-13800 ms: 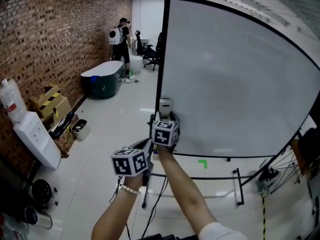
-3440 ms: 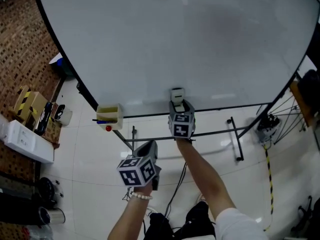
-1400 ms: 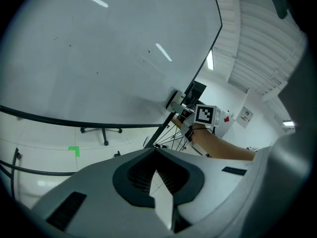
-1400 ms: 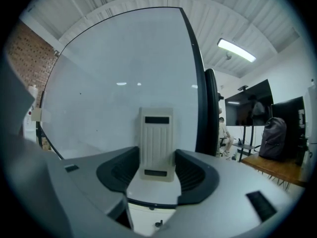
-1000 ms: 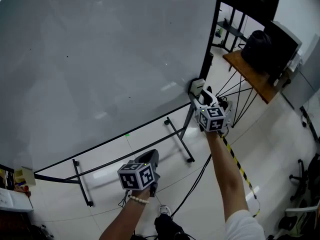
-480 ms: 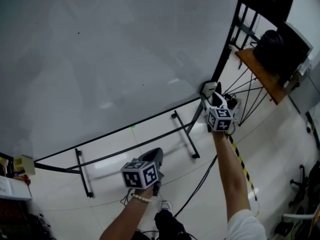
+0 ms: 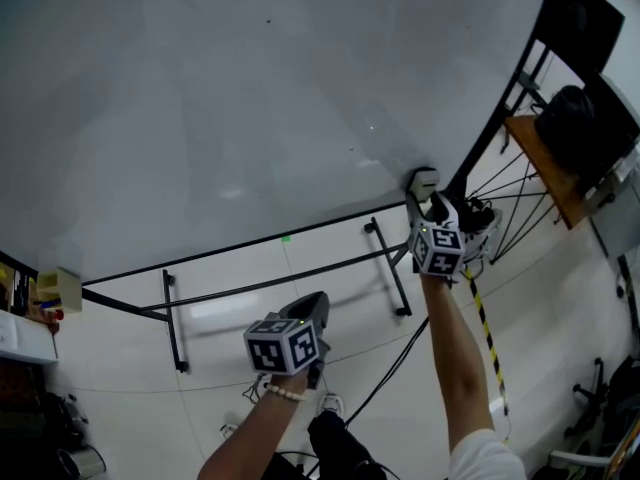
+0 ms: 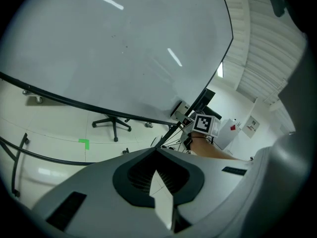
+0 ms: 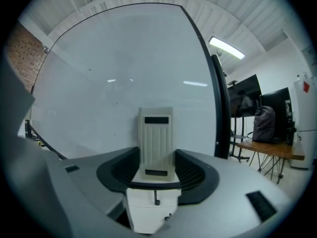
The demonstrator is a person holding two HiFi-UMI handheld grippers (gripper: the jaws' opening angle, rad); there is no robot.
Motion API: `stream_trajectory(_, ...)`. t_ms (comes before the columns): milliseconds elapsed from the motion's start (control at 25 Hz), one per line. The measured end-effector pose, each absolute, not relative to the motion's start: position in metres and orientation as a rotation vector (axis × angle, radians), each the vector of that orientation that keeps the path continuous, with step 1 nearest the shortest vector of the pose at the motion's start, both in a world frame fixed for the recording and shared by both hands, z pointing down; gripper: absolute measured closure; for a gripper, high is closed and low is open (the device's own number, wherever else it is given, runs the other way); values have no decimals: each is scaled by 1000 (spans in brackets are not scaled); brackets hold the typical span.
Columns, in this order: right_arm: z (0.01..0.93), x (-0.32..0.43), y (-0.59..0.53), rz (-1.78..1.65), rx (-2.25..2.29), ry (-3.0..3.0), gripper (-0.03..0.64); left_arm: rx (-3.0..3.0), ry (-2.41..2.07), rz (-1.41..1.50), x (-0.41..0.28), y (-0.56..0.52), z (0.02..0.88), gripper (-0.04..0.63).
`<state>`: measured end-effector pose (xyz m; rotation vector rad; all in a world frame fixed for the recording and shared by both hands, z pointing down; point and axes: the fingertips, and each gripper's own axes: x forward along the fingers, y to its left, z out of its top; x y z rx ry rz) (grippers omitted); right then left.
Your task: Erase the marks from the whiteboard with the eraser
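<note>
The big whiteboard fills the upper head view; only a few tiny dark specks show on it. A beige eraser rests against its lower right corner, next to the black frame. My right gripper is shut on the eraser, which stands upright between the jaws in the right gripper view, the whiteboard behind it. My left gripper hangs low over the floor, away from the board, shut and empty. From there the eraser appears at the board's corner.
The board's black stand and feet sit on the white floor below. A wooden table with a dark backpack stands to the right. A yellow-black striped cable runs under my right arm. A small tray box hangs at the board's left.
The right gripper has carried the eraser from the board's left side along its lower part to the lower right corner, where it has stayed for the last second. The left gripper stays low.
</note>
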<state>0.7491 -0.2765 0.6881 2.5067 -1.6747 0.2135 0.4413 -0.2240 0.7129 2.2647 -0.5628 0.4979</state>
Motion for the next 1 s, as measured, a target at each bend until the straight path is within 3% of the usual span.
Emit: stream_trajectory(1000,676,422,-381,219,2382,-1808,362,2206,-762,344,159,-279,676,607)
